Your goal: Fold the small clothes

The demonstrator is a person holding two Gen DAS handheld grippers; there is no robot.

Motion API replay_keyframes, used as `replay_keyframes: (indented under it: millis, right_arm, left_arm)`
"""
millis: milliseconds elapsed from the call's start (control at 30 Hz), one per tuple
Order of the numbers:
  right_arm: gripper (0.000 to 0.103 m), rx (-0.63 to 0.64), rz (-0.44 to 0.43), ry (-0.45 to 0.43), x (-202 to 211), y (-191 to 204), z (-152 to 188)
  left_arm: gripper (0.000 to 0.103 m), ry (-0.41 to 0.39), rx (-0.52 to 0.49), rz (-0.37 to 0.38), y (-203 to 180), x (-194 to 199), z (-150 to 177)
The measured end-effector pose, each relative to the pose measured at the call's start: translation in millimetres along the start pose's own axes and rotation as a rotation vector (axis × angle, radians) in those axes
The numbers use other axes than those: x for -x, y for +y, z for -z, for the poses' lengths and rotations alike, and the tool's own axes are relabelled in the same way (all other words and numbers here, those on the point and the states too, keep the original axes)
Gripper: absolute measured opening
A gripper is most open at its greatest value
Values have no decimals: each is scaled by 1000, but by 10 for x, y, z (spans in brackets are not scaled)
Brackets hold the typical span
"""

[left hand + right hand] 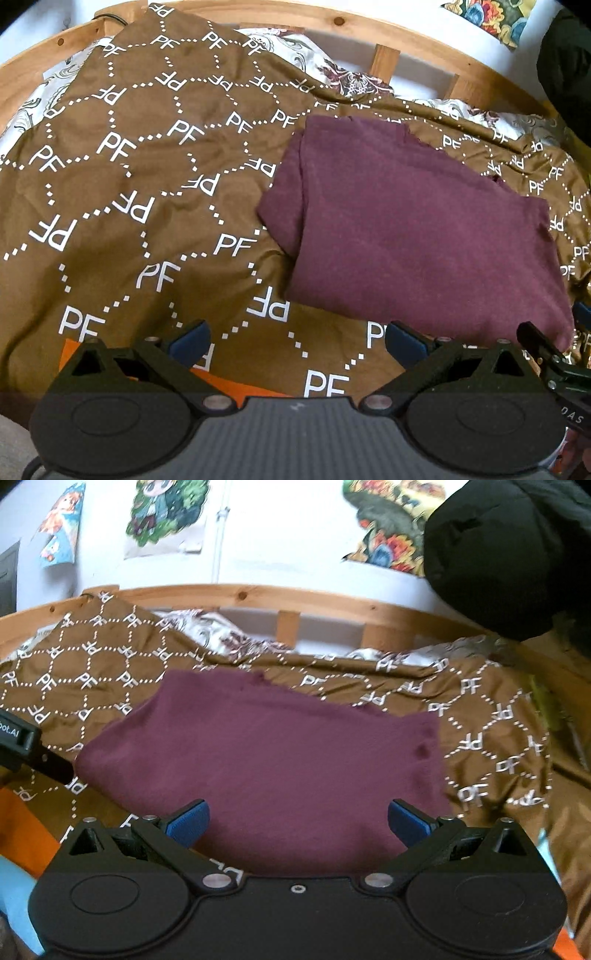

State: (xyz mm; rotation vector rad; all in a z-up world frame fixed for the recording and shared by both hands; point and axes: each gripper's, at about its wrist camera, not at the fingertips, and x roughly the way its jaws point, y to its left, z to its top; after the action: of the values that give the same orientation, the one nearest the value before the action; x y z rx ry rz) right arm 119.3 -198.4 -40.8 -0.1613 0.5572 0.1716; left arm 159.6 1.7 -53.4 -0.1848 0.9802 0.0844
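We note both the left gripper (297, 343) and right gripper (298, 821) spread wide, empty. The folded maroon garment (266, 760) lies flat on the brown patterned bedcover (129, 206), just ahead of the right gripper.

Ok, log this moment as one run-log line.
left gripper: open, empty, over brown PF bedspread | right gripper: open, empty, over maroon cloth | cloth: folded, lying on bedspread

A home bedroom: a pine-wood slatted bed frame (258, 594) under a brown "PF"-printed bedspread (129, 192), colourful cartoon posters (162, 513) on the far wall.
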Motion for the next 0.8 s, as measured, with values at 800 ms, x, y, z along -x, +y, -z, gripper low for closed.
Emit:
replay_keyframes:
  millis: [800]
  right_arm:
    - [102,-63,0,45,-468,72,16]
  left_arm:
    - [102,-3,81,23,130,-261,-203]
